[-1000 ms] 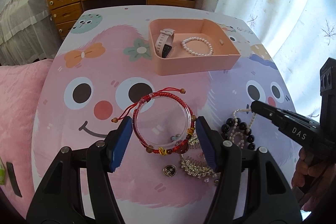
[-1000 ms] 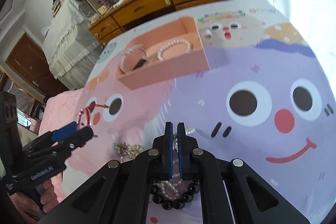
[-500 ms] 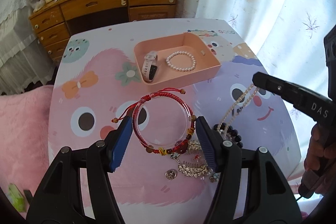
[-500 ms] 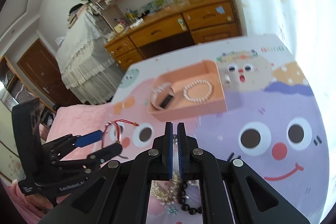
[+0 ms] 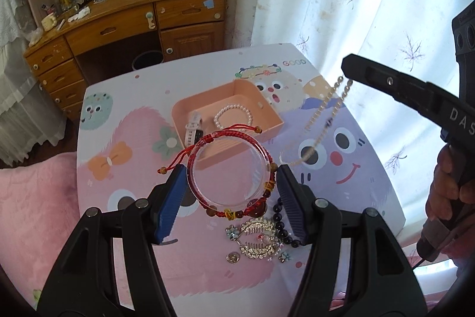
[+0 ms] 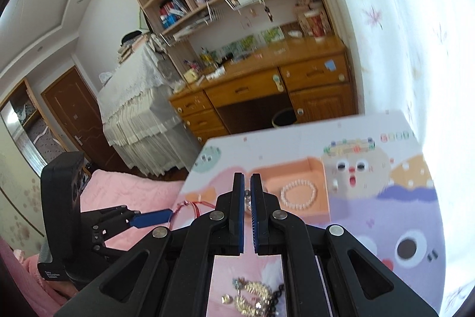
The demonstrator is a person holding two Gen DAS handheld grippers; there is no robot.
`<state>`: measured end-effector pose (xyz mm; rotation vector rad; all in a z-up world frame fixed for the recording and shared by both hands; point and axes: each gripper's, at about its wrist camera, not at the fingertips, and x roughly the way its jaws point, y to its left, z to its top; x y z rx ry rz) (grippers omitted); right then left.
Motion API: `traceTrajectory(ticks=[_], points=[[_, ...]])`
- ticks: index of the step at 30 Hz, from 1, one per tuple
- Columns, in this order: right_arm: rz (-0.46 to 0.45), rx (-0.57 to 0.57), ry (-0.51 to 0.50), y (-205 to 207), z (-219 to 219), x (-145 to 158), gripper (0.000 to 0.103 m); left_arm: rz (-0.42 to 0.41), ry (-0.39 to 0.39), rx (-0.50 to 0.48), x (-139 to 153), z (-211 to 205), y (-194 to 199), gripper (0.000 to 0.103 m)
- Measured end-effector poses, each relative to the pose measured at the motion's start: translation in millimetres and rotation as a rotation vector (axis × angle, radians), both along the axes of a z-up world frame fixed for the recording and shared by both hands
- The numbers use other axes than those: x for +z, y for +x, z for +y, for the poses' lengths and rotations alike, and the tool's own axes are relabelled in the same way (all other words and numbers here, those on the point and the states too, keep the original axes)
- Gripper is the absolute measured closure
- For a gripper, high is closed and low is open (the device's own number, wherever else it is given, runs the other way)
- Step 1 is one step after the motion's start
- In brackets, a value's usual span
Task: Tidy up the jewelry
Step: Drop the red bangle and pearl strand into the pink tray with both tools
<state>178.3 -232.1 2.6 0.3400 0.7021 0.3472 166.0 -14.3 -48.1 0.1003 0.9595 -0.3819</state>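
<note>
My left gripper (image 5: 230,192) is shut on a clear bangle wrapped with a red beaded cord bracelet (image 5: 230,173) and holds it high above the table. My right gripper (image 6: 247,198) is shut on a pearl necklace (image 5: 322,121), which hangs from its tip (image 5: 348,70) in the left wrist view; a bead shows between its pads (image 6: 247,193). The pink tray (image 5: 268,116) holds a pearl bracelet (image 5: 233,116) and a white watch (image 5: 194,132). A gold hair comb (image 5: 258,239), a black bead bracelet (image 5: 282,222) and a small round charm (image 5: 232,257) lie on the table.
The table has a cartoon-print cover (image 5: 341,198) with its right edge near the curtain (image 5: 356,5). A wooden desk (image 5: 133,25) stands behind it. A pink bed cover (image 5: 32,213) lies to the left. The tray also shows in the right wrist view (image 6: 299,177).
Both grippers have risen well above the table. The pearl necklace has been lifted clear of the pile and now dangles from the right gripper. The bangle stays held.
</note>
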Motion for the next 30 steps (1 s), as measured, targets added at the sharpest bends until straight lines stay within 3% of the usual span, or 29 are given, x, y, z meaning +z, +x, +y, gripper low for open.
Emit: traceTrajectory(ticks=[9,16,22,28,30], points=[[-0.144,-0.032,0.036,24,-8,65,0.1,-0.071,-0.032,-0.017,44,-9,22,0.044],[-0.207,-0.053,0.046,50,-15,74,0.1,-0.116,-0.073,-0.016,34,-18,58,0.044],[-0.188,-0.066,0.084,81,-25,39,0.1,-0.181,-0.123,-0.022,1,-23,92,0.044],[-0.083,-0.092,0.048,106,-26,-25,0.099,-0.206,-0.197,-0.017,-41,-25,120,0.043],[-0.021,-0.088,0.03,114,-24,-50,0.098,-0.177,-0.217,-0.014,-58,-25,131,0.042]])
